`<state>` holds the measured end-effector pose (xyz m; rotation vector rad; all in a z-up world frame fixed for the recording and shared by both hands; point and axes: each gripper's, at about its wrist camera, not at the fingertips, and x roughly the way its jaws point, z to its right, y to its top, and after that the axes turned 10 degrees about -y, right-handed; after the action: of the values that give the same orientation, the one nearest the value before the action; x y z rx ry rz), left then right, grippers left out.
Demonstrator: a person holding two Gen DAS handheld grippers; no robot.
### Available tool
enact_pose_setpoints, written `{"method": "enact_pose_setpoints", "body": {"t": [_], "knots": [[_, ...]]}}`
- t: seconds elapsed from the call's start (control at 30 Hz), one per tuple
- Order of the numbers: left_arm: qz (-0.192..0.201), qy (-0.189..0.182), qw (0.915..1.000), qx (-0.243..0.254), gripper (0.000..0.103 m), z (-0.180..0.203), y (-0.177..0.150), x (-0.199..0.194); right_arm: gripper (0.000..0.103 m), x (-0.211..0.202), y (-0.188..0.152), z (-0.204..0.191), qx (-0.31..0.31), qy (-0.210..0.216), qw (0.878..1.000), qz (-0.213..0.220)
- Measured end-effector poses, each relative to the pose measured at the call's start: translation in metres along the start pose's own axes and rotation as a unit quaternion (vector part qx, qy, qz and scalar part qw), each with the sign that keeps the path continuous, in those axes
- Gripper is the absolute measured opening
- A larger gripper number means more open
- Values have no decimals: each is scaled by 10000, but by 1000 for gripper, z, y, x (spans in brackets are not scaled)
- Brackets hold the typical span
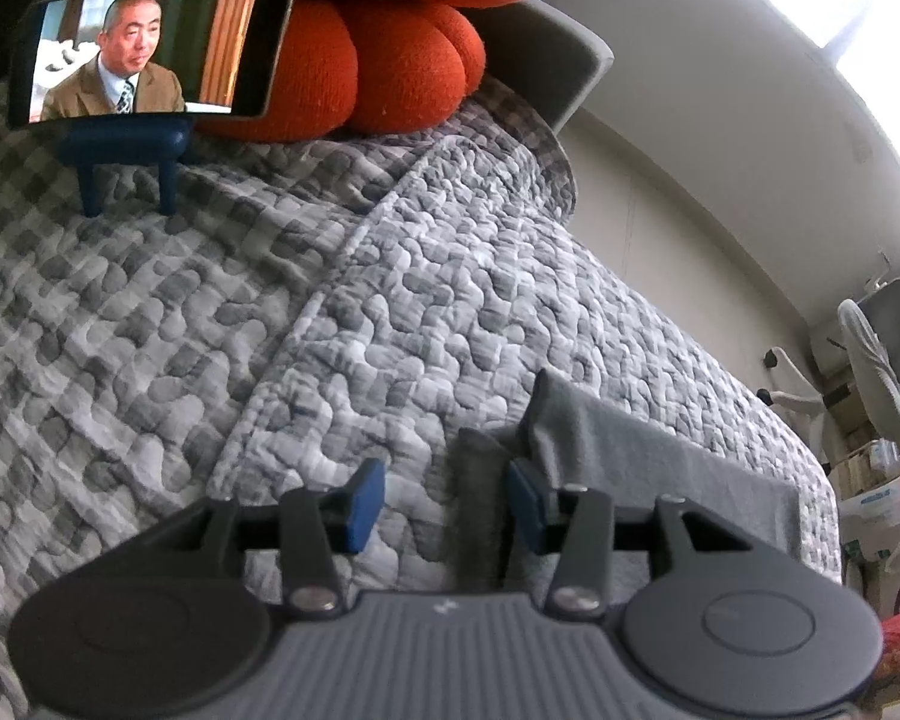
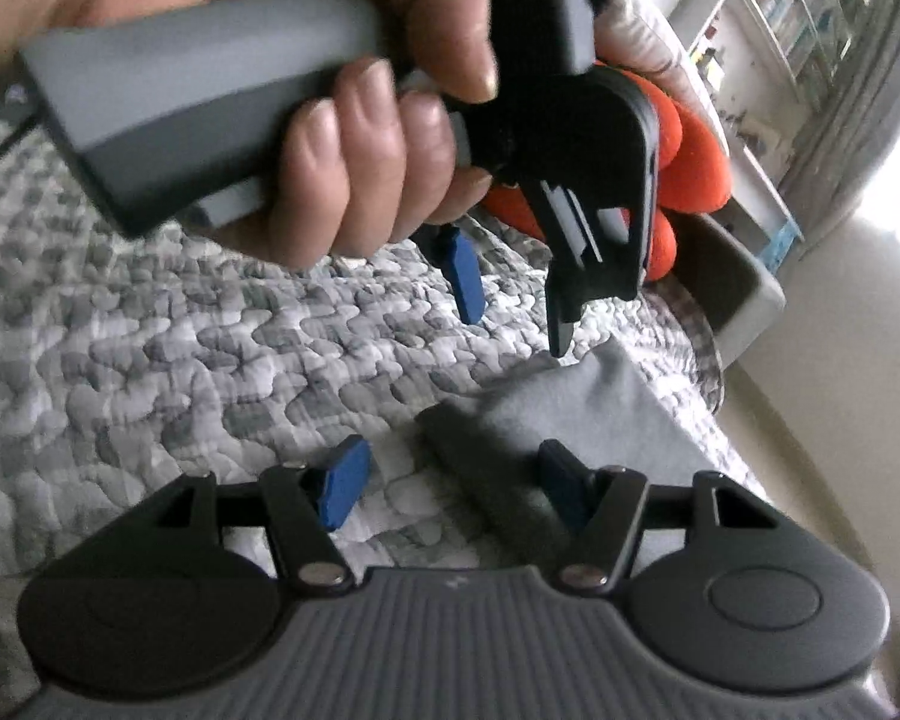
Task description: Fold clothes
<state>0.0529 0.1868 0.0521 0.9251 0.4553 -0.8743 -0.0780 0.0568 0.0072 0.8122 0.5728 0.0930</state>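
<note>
A grey garment point(image 1: 660, 456) lies flat on the quilted grey bed cover point(image 1: 390, 312), with a darker band point(image 1: 480, 498) at its near edge. My left gripper point(image 1: 447, 507) is open, its blue pads either side of that band, just above the cloth. In the right wrist view my right gripper point(image 2: 453, 483) is open over the same garment point(image 2: 600, 414), the dark band point(image 2: 480, 468) between its pads. The left gripper point(image 2: 510, 300), held in a hand point(image 2: 360, 138), hovers open above the garment's far corner.
A phone point(image 1: 144, 54) playing video stands on a blue holder point(image 1: 126, 150) on the bed. An orange plush cushion point(image 1: 390, 60) sits behind it by the grey headboard point(image 1: 564, 54). A wall runs along the bed's right side; a fan point(image 1: 870, 372) and boxes stand beyond.
</note>
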Motion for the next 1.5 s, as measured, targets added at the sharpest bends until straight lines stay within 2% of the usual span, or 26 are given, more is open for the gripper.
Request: {"method": "enact_pose_setpoints", "body": {"t": [0.23, 0.27, 0.33, 0.37, 0.4, 0.5, 0.57, 0.7, 0.87, 1.2, 1.33, 1.5], "knots": [[-110, -376, 9985, -388, 48, -7, -2, 0, 58, 6, -1, -2, -187, -352, 9992, -2], [-116, -423, 9982, -420, 48, -7, -2, 0, 56, 7, -1, -1, -150, -303, 9994, -19], [-126, -510, 9975, -475, 48, -7, -3, 0, 46, 8, -3, 2, -72, -200, 9998, -52], [-134, -558, 9971, -498, 48, -7, -3, 0, 35, 9, -3, 7, 45, -181, 9998, -91], [-151, -617, 9966, -529, 48, -7, -3, 0, 29, 9, -2, 10, 143, -170, 9997, -104], [-224, -825, 9941, -674, 49, -11, -4, -2, 18, 9, 0, 28, 648, -82, 9978, -71], [-277, -1013, 9905, -887, 49, -17, -5, -4, 17, 4, 2, 42, 1059, -57, 9944, -25], [-318, -1476, 9771, -1500, 53, -32, -6, -10, 17, -4, 6, 60, 1575, -45, 9875, 66], [-275, -1706, 9696, -1730, 60, -31, -10, -12, 17, -3, 9, 66, 1829, 6, 9831, 64], [-228, -1844, 9687, -1645, 71, -23, -11, -10, 17, -3, 9, 66, 1841, -56, 9829, 85], [-284, -1900, 9711, -1414, 74, -11, -14, -3, 17, -4, 9, 63, 1789, -40, 9838, 70], [-385, -1811, 9777, -991, 71, 3, -15, 9, 17, -5, 9, 63, 1777, -33, 9840, 86]]}}
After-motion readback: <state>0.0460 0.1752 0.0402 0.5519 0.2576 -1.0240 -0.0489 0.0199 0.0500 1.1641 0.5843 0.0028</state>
